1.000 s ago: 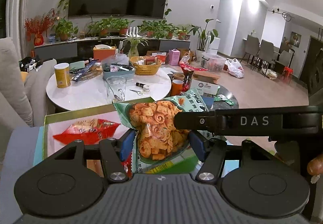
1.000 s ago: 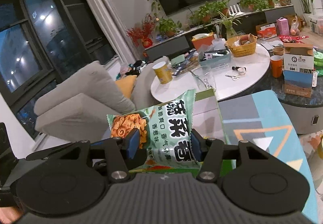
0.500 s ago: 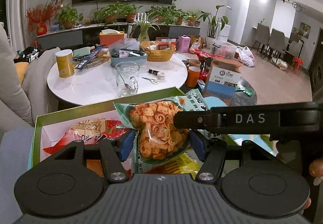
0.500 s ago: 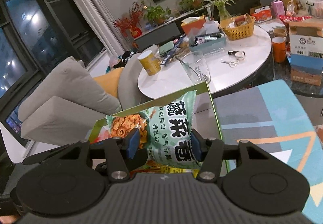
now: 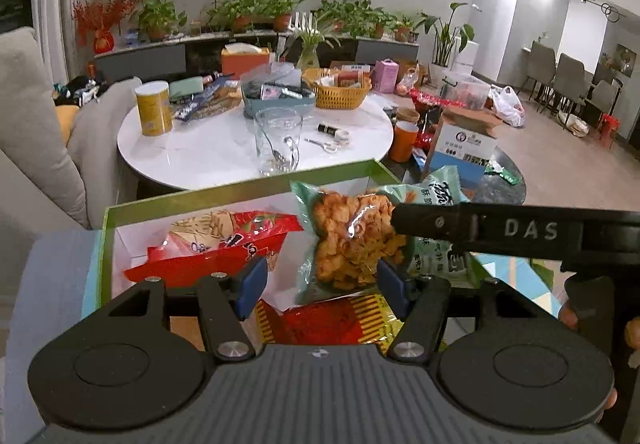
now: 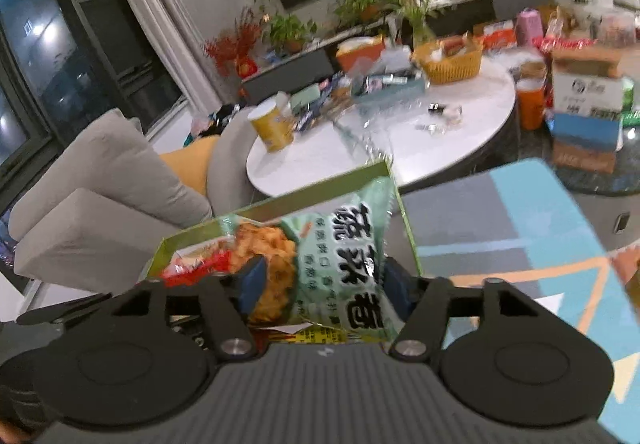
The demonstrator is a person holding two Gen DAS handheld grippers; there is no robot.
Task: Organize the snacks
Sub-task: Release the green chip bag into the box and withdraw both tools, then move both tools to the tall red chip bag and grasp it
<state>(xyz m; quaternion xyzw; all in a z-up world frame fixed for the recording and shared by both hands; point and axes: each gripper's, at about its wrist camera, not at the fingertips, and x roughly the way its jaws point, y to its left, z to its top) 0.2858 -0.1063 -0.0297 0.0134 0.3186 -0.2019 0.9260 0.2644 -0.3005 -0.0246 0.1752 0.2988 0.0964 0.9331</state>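
**Green bag lowered toward the box**

Since the earlier frames, the green snack bag [image 6: 340,268] has been carried lower over the green-rimmed box [image 5: 240,190]. It is pinched between the right gripper's [image 6: 324,284] blue pads. The left gripper [image 5: 320,280] is held spread, pressing nothing. A red snack bag [image 5: 216,244] is seen at ten o'clock of the green one, inside the box.

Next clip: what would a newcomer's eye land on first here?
The green snack bag, windowed on orange crisps, held between both grippers over the green-rimmed box. Next, the red snack bag lying in the box's left half. Behind, a cluttered round white table with a yellow canister and clear glass.
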